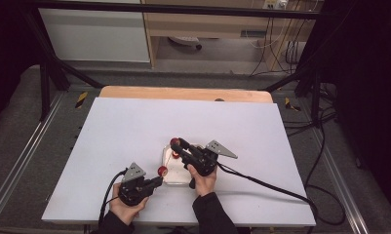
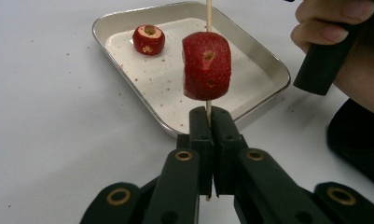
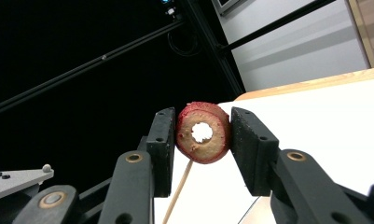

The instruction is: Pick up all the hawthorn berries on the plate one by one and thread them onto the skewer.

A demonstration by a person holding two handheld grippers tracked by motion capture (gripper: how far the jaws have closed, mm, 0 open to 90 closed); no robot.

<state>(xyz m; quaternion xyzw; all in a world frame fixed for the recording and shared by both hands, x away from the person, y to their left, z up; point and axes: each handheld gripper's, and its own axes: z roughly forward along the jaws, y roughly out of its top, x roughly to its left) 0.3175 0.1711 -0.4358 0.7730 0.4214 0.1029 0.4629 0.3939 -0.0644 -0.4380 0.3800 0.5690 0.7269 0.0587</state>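
My left gripper [image 2: 209, 112] is shut on a thin wooden skewer [image 2: 209, 18] that stands upright. A cored red fruit [image 2: 206, 65] is threaded on it just above the jaws. In the high view this gripper [image 1: 157, 180] sits at the front left of a small metal tray [image 1: 176, 176]. My right gripper [image 3: 202, 133] is shut on a second cored red fruit [image 3: 203, 133], its hole facing the camera and the skewer [image 3: 181, 186] showing below it. It hovers over the tray's far side [image 1: 177, 144]. A third red fruit [image 2: 148, 39] lies in the tray [image 2: 254, 79].
A white sheet [image 1: 134, 131] covers the table, with a wooden strip [image 1: 183, 92] along its far edge. Black frame bars [image 1: 56, 63] and cables [image 1: 281, 187] surround it. Red crumbs speckle the tray and the sheet.
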